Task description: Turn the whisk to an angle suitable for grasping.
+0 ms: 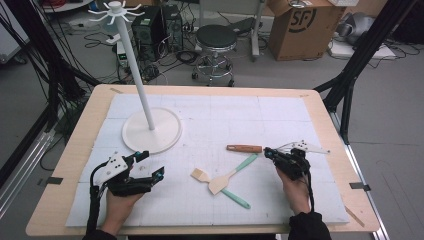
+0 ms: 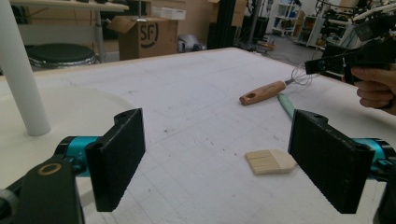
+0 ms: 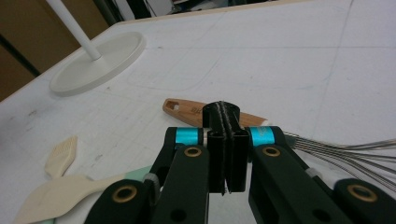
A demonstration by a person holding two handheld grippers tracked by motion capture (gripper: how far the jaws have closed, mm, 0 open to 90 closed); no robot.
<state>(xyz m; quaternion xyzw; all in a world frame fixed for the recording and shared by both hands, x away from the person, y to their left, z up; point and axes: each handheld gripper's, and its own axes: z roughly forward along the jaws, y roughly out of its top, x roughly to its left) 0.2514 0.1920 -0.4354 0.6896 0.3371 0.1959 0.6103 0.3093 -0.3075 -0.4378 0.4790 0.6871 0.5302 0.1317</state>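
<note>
- The left tool (image 1: 150, 172) rests released on the table (image 1: 80, 150), jaws wide, near the white stand (image 1: 151, 131).
- The pastry brush (image 2: 270, 161) lies right of the stand, beside two spatulas (image 1: 232, 176).
- Farther right, the right tool (image 3: 225, 154) sits clenched over the whisk (image 1: 245, 148), seemingly pinching where handle meets wires.
</note>
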